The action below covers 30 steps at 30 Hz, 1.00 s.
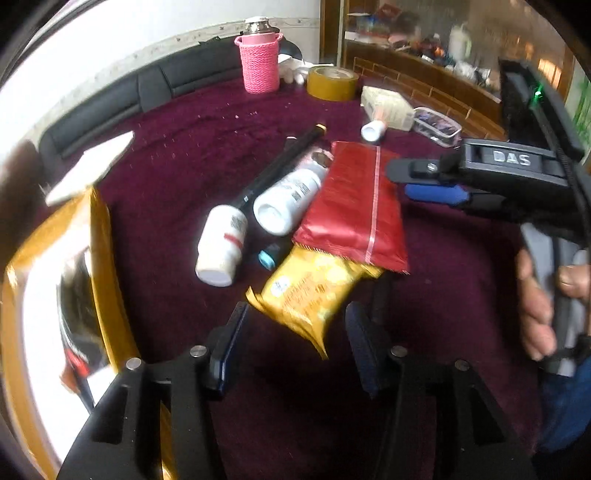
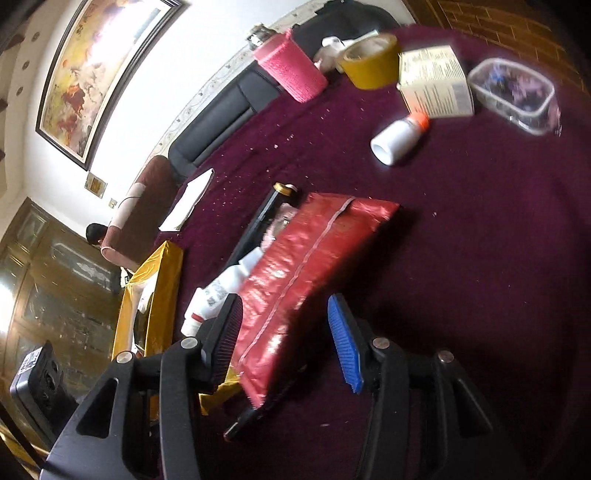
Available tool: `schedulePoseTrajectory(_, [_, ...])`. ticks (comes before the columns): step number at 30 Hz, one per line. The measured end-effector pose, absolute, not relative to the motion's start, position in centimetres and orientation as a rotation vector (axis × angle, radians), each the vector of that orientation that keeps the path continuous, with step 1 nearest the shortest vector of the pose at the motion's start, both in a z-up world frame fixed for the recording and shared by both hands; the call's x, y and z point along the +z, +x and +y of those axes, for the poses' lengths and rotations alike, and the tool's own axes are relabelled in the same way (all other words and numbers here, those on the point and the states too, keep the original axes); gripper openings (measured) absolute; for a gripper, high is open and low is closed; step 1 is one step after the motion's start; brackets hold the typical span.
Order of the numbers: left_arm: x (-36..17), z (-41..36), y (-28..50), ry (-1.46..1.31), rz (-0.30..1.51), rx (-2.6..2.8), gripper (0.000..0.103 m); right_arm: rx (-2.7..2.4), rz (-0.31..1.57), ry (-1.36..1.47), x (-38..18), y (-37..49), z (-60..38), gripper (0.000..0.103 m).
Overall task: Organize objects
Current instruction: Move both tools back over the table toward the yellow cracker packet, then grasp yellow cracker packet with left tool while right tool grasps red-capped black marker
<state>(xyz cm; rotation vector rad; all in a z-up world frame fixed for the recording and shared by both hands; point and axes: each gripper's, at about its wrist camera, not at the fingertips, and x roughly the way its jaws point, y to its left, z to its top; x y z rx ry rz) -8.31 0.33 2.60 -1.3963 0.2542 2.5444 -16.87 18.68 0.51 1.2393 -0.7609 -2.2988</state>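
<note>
Left wrist: red packet [image 1: 354,206] (flat) runs lengthwise away.

Beyond the fingers we see a maroon-covered table [image 2: 480,240], a black sofa [image 1: 110,107], white wall [image 1: 147,29] and framed painting [image 2: 96,74].

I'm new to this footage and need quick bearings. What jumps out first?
The red foil packet lies mid-table on the maroon cloth, overlapping a yellow snack bag, with white bottles beside it. A pink knitted bottle sleeve stands at the far edge. Both tools, left and right, are open.
</note>
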Motion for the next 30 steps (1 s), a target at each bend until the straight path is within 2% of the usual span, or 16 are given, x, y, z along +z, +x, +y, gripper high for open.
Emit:
schedulePoseTrajectory(8, [0.9, 2.3, -11.0, -1.46, 0.354, 2.486, 0.049, -2.219, -0.848, 1.244, -0.3, -17.1, 19.7, 0.046])
schedulePoseTrajectory(13, [-0.3, 2.3, -11.6, -1.494, 0.279, 2.476, 0.048, -2.225, -0.841, 1.249, -0.5, -17.1, 19.8, 0.05])
schedulePoseTrajectory(16, [-0.6, 2.0, -10.8, -1.481, 0.203, 2.505, 0.039, -2.208, -0.832, 1.277, -0.9, -17.2, 19.5, 0.051])
schedulePoseTrajectory(24, [-0.4, -0.4, -4.9, -1.495, 0.112, 2.556, 0.039, -2.245, -0.786, 1.28, -0.8, -17.0, 19.5, 0.051])
schedulePoseTrajectory(30, [-0.3, -1.5, -2.8, -1.467, 0.088, 2.573, 0.039, -2.316, -0.65, 1.308, 0.2, -15.0, 18.6, 0.051])
